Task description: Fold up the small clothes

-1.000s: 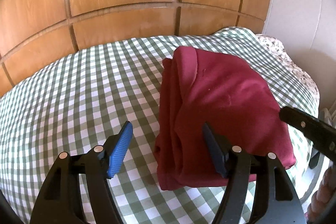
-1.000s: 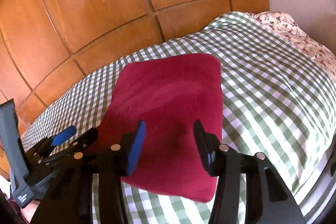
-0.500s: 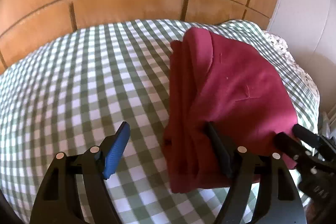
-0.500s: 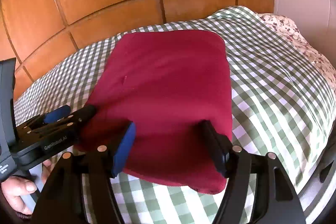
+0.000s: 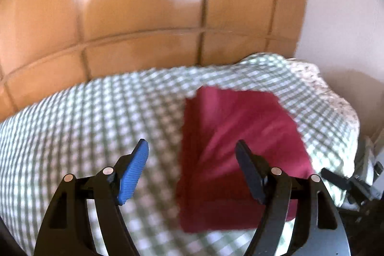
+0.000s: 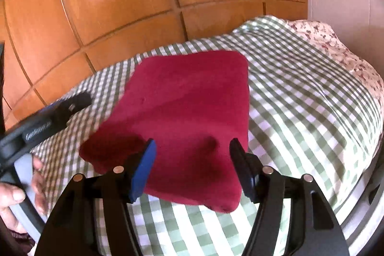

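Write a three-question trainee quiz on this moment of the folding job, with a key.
1. True or false: the left gripper is clamped on the folded dark red fleece garment.
2. What does the garment lie on: A) wooden floor B) green-and-white checked bedspread C) metal tray?
3. Fill in: the right gripper is ____.

Key: 1 false, both grippers are open and hold nothing; 2 B; 3 open.

A: How do the 2 grippers stand?
B: The black left gripper with blue pads is spread wide, gripping nothing. The matching black right gripper gapes too, empty.
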Demonstrator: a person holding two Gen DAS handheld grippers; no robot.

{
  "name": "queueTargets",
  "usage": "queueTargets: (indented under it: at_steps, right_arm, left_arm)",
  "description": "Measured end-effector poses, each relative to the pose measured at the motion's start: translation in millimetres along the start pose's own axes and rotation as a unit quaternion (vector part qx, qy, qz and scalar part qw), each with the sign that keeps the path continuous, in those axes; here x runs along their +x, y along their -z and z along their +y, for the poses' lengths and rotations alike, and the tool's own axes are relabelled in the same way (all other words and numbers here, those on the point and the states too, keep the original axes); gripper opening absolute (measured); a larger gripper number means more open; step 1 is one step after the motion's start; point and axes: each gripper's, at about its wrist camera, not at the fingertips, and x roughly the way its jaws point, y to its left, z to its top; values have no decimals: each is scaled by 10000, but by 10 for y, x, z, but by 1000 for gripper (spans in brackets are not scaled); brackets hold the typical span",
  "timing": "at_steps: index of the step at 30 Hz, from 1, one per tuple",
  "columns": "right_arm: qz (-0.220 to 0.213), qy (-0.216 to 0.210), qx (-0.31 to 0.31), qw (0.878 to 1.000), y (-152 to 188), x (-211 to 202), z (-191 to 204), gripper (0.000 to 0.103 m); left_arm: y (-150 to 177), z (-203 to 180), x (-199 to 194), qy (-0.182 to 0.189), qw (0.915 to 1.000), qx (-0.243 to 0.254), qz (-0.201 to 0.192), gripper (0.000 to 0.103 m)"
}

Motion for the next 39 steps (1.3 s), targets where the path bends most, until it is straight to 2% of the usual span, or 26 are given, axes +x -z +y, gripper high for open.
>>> queueTargets:
  at_steps: [4,6,7,8,10,16,21,23,26,33,39]
  right_arm:
    - [224,-225,108,9994,36,172,-41,61]
    - [304,-307,233,9988,82,275,-77,62]
    - [299,-328,245,9987,96,287,-85,62]
    - [268,-386,234,9986,107,287,-85,62]
    - [248,-477,171,9984,132,296,-68,62]
    - [166,-428,-6,9989,194,346,-8,67]
    - [144,-394,-14,9991,211,352,-14,69]
    - [153,-369,-32,9992,212,357,0,73]
    - [182,-270,-134,9994,217,353,27,79]
    - [270,-7,-33,9996,174,303,59,90]
    - [230,394,76,9989,192,124,169,96]
  left_arm:
    - [-158,-253,430,224,9991,92,334,68]
    - [-166,-265,682,-4,9987,62,496,66]
    - [-145,-226,798,-112,9977,-17,667,61]
    - [-87,-133,929,-187,9954,-199,924,61]
    - [31,18,986,-148,9936,-478,1008,65]
    - [130,44,905,-430,9950,-244,864,66]
    - [134,56,830,-448,9948,-366,836,66]
    - [124,16,763,-572,9952,-286,741,73]
    - [172,52,637,-746,9942,-339,694,75]
    - [325,153,93,-1095,9933,-90,350,77]
    - [473,311,-341,-1081,9937,-244,168,80]
